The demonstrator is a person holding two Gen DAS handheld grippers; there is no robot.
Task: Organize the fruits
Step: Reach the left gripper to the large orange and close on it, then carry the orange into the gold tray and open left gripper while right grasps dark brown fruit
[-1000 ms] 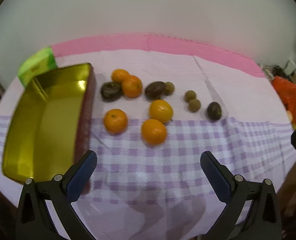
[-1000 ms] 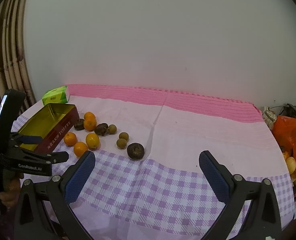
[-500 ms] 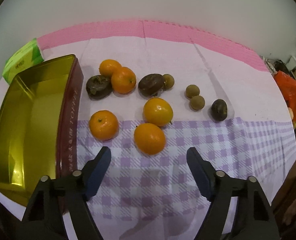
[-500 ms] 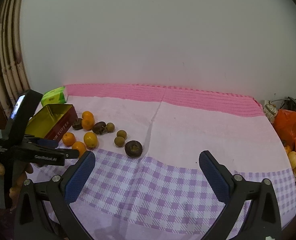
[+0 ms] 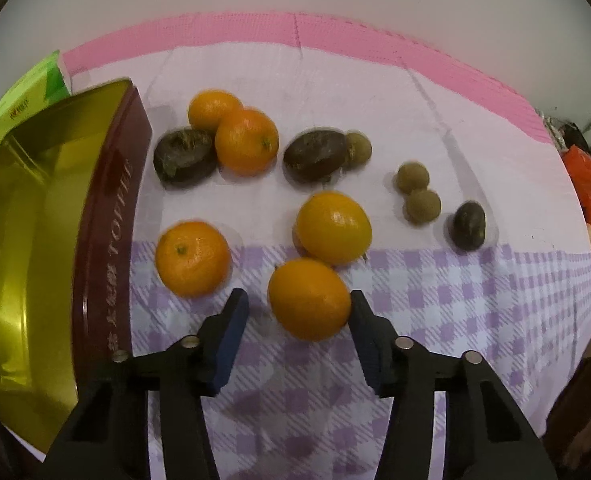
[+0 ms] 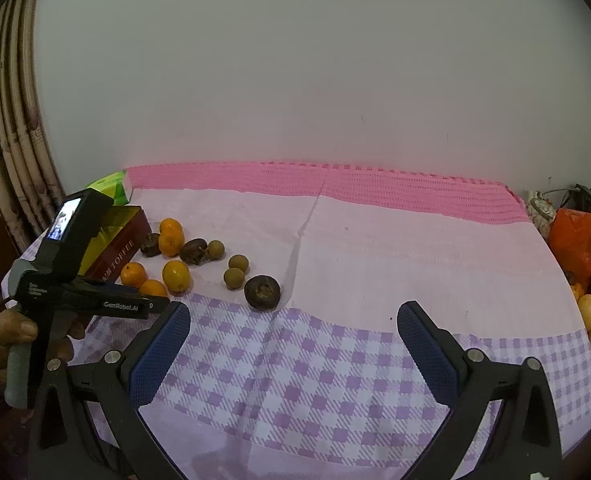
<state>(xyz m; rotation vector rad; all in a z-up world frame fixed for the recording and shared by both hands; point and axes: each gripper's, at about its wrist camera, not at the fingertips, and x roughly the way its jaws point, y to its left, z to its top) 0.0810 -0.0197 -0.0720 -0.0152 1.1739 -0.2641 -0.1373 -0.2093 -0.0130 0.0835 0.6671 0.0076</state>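
Several oranges, three dark brown fruits and three small tan round fruits lie loose on the tablecloth. The nearest orange (image 5: 309,299) rests on the checked part, between the jaws of my left gripper (image 5: 295,305). Those jaws are closing: the right pad (image 5: 369,340) touches the orange, while the left pad (image 5: 229,340) stands a little off it. Beside it lie another orange (image 5: 333,227) and a third (image 5: 192,258). The open gold tin (image 5: 27,216) with a dark red side stands at the left. My right gripper (image 6: 293,320) hangs open above the checked cloth, nothing between its fingers.
A green box (image 5: 27,94) lies behind the tin. An orange plastic bag (image 6: 587,248) with more fruit sits off the table's right edge. A dark fruit (image 6: 262,293) lies nearest the right gripper. A hand (image 6: 3,340) holds the left gripper's handle at the table's left edge.
My left gripper has come down and forward over the oranges, and its jaws have narrowed around the nearest one. The right gripper has stayed almost still.
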